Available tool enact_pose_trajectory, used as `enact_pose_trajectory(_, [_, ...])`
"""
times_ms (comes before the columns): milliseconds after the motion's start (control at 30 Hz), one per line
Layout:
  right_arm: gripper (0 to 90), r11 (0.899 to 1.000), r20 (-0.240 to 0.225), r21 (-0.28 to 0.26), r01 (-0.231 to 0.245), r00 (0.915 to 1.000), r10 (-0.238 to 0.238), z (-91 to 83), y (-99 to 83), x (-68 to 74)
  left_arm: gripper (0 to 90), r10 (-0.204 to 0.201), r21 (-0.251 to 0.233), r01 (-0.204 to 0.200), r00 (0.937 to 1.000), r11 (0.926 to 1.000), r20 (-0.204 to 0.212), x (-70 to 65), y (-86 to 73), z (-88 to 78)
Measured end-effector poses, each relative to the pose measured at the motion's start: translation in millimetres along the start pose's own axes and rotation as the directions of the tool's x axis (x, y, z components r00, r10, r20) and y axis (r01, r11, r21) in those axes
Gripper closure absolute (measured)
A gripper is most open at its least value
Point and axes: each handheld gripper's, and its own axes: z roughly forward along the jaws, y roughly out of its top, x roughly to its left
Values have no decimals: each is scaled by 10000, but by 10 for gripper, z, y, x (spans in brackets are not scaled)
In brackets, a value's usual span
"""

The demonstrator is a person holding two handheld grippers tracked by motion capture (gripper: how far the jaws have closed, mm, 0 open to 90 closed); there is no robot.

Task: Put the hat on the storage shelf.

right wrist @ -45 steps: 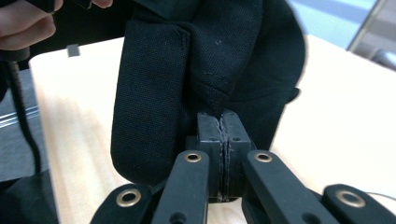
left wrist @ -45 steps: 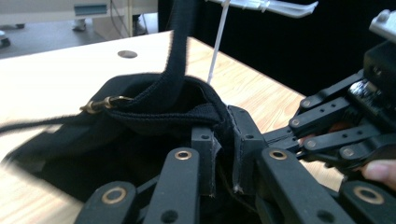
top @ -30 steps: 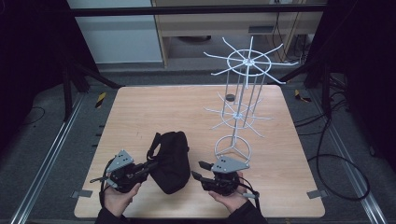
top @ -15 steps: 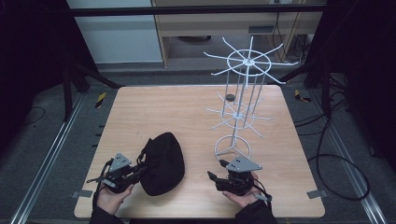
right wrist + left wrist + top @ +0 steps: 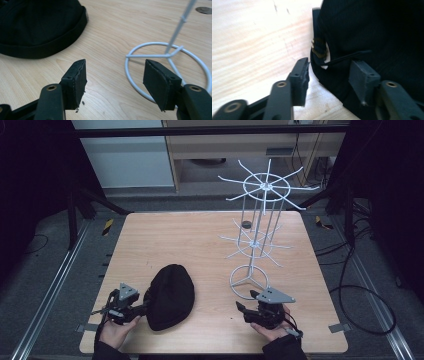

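My left gripper (image 5: 142, 308) has just been opening, its jaws now spread around the edge of the black cap (image 5: 171, 296) lying on the table (image 5: 200, 240). My right gripper (image 5: 242, 309) stands open and empty beside the wire rack (image 5: 255, 245), well apart from the cap

A lab-style recording bay rather than a home: a bare wooden table (image 5: 200, 240) stands inside a dark metal frame (image 5: 210, 130), aluminium rails (image 5: 47, 295) run along the grey carpeted floor, loose black cables (image 5: 360, 290) trail at the right, and hazard-striped tape (image 5: 107, 226) marks the floor
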Motion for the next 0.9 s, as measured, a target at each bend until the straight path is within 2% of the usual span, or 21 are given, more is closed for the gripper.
enact_pose_trajectory(100, [352,9998,219,-129,-161,9996,163,-71,-13,-69,440,-225,-553,227,9997,9982,41,14,61,-93])
enact_pose_trajectory(133, [351,9995,361,-184,-270,9990,277,-119,-29,-122,430,-433,-934,446,9989,9946,159,24,111,-156])
enact_pose_trajectory(233, [350,9987,622,-170,-486,9968,496,-188,-66,-202,417,-623,-1353,674,9972,9885,413,22,199,-250])
enact_pose_trajectory(367, [351,9978,979,-124,-659,9930,668,-282,-119,-306,410,-525,-1604,636,9960,9850,724,-16,337,-334])
enact_pose_trajectory(400, [351,9978,979,-124,-659,9930,668,-282,-119,-306,410,-525,-1604,636,9960,9850,724,-16,337,-334])
enact_pose_trajectory(467, [357,9953,1201,-94,-965,9880,969,-349,-168,-383,412,-569,-1617,732,9930,9841,1031,-62,427,-338])
enact_pose_trajectory(567, [359,9942,1319,-51,-1076,9854,1073,-377,-200,-433,423,-575,-1575,760,9912,9846,1190,-104,483,-318])
enact_pose_trajectory(700, [359,9936,1513,142,-1117,9825,1083,-416,-250,-503,448,-357,-1452,533,9920,9880,1214,-206,571,-244])
enact_pose_trajectory(833, [366,9929,1589,261,-1162,9811,1106,-415,-277,-539,455,-257,-1120,393,9924,9929,1207,-269,619,-139])
enact_pose_trajectory(900, [367,9915,1588,301,-1262,9800,1199,-413,-281,-551,476,-181,-764,272,9929,9967,1177,-293,601,-61])
